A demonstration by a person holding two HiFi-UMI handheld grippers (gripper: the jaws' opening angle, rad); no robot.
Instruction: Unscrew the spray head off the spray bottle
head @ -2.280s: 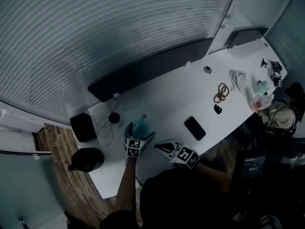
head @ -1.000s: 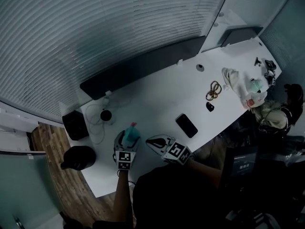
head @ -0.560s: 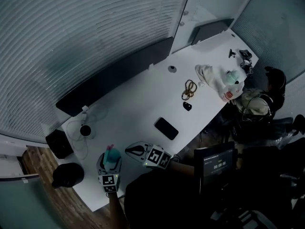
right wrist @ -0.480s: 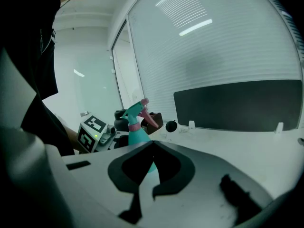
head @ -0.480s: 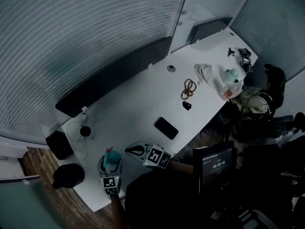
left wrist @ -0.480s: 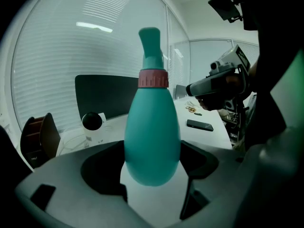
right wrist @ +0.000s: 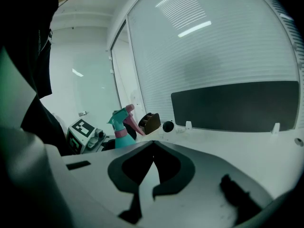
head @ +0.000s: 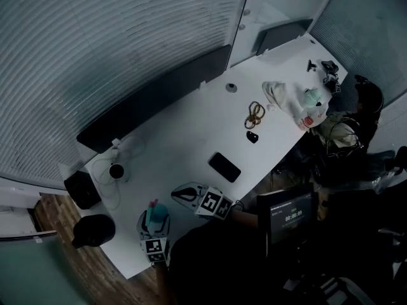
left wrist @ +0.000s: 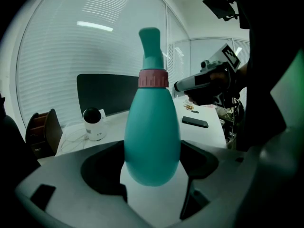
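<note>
A teal spray bottle (left wrist: 152, 137) with a pink collar (left wrist: 153, 78) and a teal spray head (left wrist: 150, 42) stands upright between the jaws of my left gripper (left wrist: 152, 151), which press on its rounded sides. In the head view the bottle (head: 157, 212) is near the table's front left corner, with the left gripper (head: 154, 226) behind it. My right gripper (head: 181, 192) hovers just right of it, shut with nothing held. In the right gripper view the jaws (right wrist: 153, 144) meet, and the bottle (right wrist: 121, 127) shows to their left.
The white table (head: 191, 132) carries a black phone (head: 224, 166), a small white camera (head: 116, 170) with cables, a bunch of rubber bands (head: 255, 114) and a white bag (head: 296, 103). A dark panel (head: 152, 100) lines the far edge. A person (head: 356, 119) sits at the right end.
The left gripper has carried the bottle nearer to the table's front edge, its grip unchanged. The right gripper has stayed shut and nearly still. The head view has shifted.
</note>
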